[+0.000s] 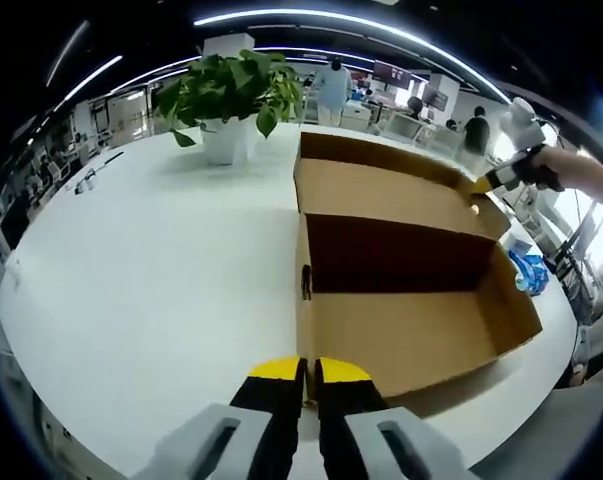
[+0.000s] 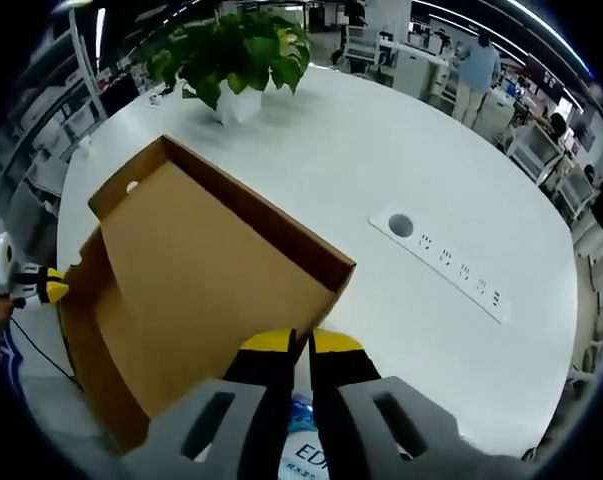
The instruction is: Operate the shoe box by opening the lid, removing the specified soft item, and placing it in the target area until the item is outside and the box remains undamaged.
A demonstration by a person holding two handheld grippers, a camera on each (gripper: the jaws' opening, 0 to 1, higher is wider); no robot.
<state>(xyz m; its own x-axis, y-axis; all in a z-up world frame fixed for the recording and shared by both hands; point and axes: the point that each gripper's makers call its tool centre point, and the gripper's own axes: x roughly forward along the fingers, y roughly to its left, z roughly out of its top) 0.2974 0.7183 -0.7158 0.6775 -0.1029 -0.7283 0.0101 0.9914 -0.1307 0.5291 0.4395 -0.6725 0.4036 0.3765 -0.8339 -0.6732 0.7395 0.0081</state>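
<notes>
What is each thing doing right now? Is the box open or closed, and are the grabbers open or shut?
shoe box: open, inside looks empty
lid: swung back, still attached
left gripper: shut on the box's near wall
right gripper: shut on the lid's edge
blue-and-white pack: outside the box, on the table
potted plant: upright
</notes>
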